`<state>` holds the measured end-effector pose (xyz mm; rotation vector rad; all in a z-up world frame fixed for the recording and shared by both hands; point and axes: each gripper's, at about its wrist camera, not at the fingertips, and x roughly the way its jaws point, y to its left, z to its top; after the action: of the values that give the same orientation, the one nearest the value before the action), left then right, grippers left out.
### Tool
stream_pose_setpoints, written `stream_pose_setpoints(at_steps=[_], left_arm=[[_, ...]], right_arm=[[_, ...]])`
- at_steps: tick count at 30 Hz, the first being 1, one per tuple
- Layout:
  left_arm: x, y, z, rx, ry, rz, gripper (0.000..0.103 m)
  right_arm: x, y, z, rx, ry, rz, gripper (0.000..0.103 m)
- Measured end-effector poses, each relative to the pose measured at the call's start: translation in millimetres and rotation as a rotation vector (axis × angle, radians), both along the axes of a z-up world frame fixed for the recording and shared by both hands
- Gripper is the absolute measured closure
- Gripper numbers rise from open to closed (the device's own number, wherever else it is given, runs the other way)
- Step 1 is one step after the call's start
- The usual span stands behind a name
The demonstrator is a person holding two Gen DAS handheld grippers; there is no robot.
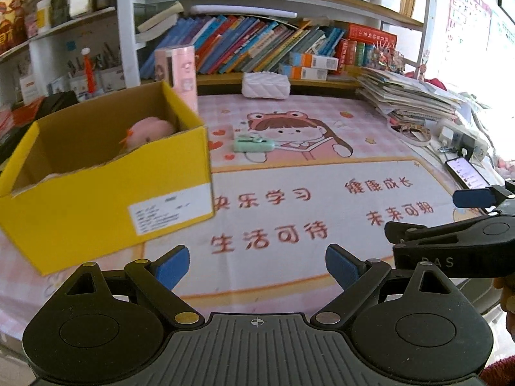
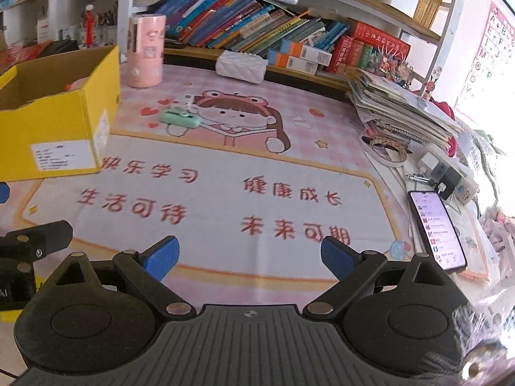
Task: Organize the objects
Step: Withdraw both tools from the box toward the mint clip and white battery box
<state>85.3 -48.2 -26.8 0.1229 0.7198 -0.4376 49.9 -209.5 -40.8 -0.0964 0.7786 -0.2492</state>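
A: How do the two tools stand?

B: The left gripper (image 1: 256, 268) has its jaws wide apart, and nothing is between the blue pads (image 1: 173, 267). The right gripper (image 2: 248, 259) is the same: spread wide, holding nothing. Both hang over the near part of the desk mat (image 2: 219, 193), side by side and close together.

A: Where is the free room?

B: The middle of the mat is bare, the part with the red printed words. On the left stands a yellow box (image 1: 96, 206), open at the top, its near corner close to the left gripper. On the right edge a phone (image 2: 436, 230) lies flat with its screen lit, beside a power strip (image 2: 450, 178) and a stack of papers (image 2: 402, 109).

A: And the things to be put in order?

B: A pink soft toy (image 1: 146, 133) lies inside the box, against the far wall. A small green item (image 2: 178, 117) lies on the mat, just right of the box and well apart from both grippers; I cannot tell what it is. A pink cylinder (image 2: 145, 51) stands upright behind the box, and a white quilted pouch (image 2: 241, 66) lies at the back edge.

A: What is behind?

B: Shelves with leaning books (image 2: 244, 25), and an alphabet poster (image 2: 492, 45) on the right wall.
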Motion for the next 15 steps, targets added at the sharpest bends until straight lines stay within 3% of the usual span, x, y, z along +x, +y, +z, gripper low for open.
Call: stream_pose_setpoints(at_steps=[15], left_arm=[[59,-55,8,-0.016,-0.063,0.029,0.010]], right_arm=[[75,-53,8,0.017,-0.016,0.073,0.009]])
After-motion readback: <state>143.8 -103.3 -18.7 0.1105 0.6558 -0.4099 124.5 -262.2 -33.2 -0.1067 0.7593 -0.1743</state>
